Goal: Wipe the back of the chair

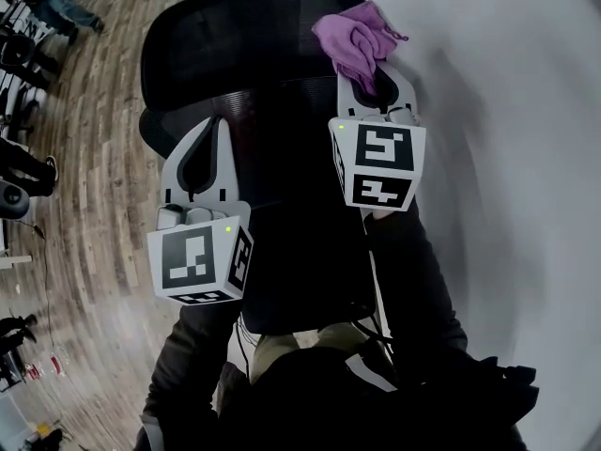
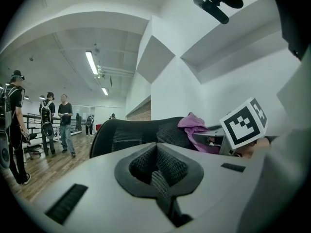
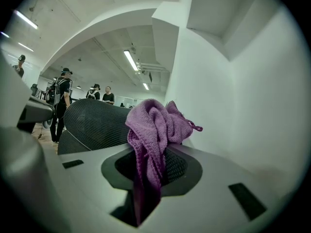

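R gripper [image 1: 376, 81] jaws clamped on purple cloth [image 1: 355, 38] by chair back [image 1: 235, 45] top edge, L gripper [image 1: 208, 130] jaws closed, empty

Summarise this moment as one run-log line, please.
left hand-held gripper: shut, empty | right hand-held gripper: shut on purple cloth | purple cloth: at upper edge of chair back | contact with mesh: cannot tell
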`<state>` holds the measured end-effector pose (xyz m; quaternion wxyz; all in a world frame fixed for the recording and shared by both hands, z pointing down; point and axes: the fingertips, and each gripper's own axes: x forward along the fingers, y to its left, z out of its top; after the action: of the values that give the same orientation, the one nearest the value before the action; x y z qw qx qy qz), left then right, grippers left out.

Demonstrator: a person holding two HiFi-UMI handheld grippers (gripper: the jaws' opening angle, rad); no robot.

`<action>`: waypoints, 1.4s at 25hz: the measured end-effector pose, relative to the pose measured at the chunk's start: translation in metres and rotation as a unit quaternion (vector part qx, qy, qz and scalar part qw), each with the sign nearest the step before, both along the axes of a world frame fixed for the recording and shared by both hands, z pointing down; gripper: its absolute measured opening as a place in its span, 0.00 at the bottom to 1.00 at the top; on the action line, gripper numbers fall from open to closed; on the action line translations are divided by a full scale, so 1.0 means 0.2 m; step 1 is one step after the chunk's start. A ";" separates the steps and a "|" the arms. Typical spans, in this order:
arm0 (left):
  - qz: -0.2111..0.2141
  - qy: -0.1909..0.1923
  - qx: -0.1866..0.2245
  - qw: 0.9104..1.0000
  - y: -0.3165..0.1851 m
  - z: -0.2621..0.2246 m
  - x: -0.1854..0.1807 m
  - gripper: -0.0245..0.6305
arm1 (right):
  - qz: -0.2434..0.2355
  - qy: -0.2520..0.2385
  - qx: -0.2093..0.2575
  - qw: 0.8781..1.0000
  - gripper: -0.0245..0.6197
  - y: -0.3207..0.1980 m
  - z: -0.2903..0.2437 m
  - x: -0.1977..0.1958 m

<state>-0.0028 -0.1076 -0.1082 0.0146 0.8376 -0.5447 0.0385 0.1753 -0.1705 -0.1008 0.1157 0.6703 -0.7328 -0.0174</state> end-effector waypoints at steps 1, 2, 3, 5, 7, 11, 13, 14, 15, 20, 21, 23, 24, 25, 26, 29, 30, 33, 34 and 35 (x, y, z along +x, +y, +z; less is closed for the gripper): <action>0.001 0.000 0.000 1.000 0.00 0.00 0.01 0.05 | 0.001 0.000 0.000 1.000 0.17 0.01 0.00 0.01; 0.001 0.000 0.001 1.000 0.00 0.00 0.02 0.05 | 0.001 0.002 0.001 1.000 0.17 0.01 0.00 0.02; 0.001 0.000 0.001 1.000 0.00 0.00 0.02 0.05 | 0.002 0.003 0.000 1.000 0.17 0.02 0.00 0.03; 0.003 0.000 0.001 1.000 0.00 0.01 0.03 0.05 | 0.004 0.004 0.001 1.000 0.17 0.02 0.01 0.04; 0.005 0.000 0.001 1.000 0.00 0.02 0.04 0.05 | 0.007 0.003 0.002 1.000 0.17 0.02 0.02 0.06; 0.006 0.001 0.001 1.000 -0.01 0.03 0.04 0.05 | 0.015 0.002 0.005 1.000 0.17 0.03 0.02 0.09; 0.008 0.001 0.000 1.000 -0.01 0.04 0.05 0.05 | 0.019 0.000 0.006 1.000 0.17 0.04 0.03 0.11; 0.009 0.001 0.000 1.000 -0.01 0.04 0.06 0.05 | 0.021 -0.001 0.007 1.000 0.17 0.04 0.03 0.12; 0.011 0.002 0.000 1.000 0.00 0.04 0.07 0.05 | 0.022 -0.002 0.007 1.000 0.17 0.04 0.02 0.13; 0.012 -0.001 -0.002 1.000 0.00 0.05 0.07 0.05 | 0.028 0.003 0.008 1.000 0.17 0.04 0.02 0.14; 0.011 -0.001 -0.003 1.000 -0.01 0.07 0.06 0.05 | 0.029 0.006 0.010 1.000 0.17 0.03 0.04 0.13; 0.008 -0.002 -0.004 1.000 -0.02 0.09 0.03 0.05 | 0.032 0.010 0.014 0.999 0.17 0.02 0.06 0.12; 0.007 -0.003 -0.005 1.000 -0.03 0.09 0.02 0.05 | 0.034 0.011 0.016 0.999 0.17 0.02 0.07 0.12; 0.007 -0.004 -0.006 1.000 -0.02 0.10 0.02 0.05 | 0.037 0.012 0.019 0.999 0.17 0.02 0.08 0.12; 0.007 -0.004 -0.007 1.000 -0.02 0.10 0.02 0.05 | 0.039 0.013 0.021 0.999 0.17 0.03 0.08 0.12; 0.009 -0.006 -0.009 1.000 -0.02 0.11 0.02 0.05 | 0.042 0.013 0.025 0.999 0.17 0.04 0.10 0.12; 0.010 -0.007 -0.010 1.000 -0.02 0.12 0.02 0.05 | 0.042 0.013 0.025 0.999 0.17 0.04 0.11 0.11; 0.010 -0.008 -0.012 1.000 -0.03 0.13 0.01 0.05 | 0.043 0.007 0.009 0.999 0.17 0.04 0.18 0.11; 0.011 -0.009 -0.013 1.000 -0.02 0.13 0.01 0.05 | 0.042 0.003 0.000 0.999 0.17 0.04 0.22 0.11; 0.011 -0.010 -0.014 1.000 -0.02 0.13 0.01 0.05 | 0.042 -0.001 -0.007 0.999 0.17 0.04 0.25 0.11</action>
<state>-0.0014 -0.1111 -0.0817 0.0202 0.8429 -0.5349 0.0543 0.1965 -0.1622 -0.0506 0.1200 0.6995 -0.7045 -0.0064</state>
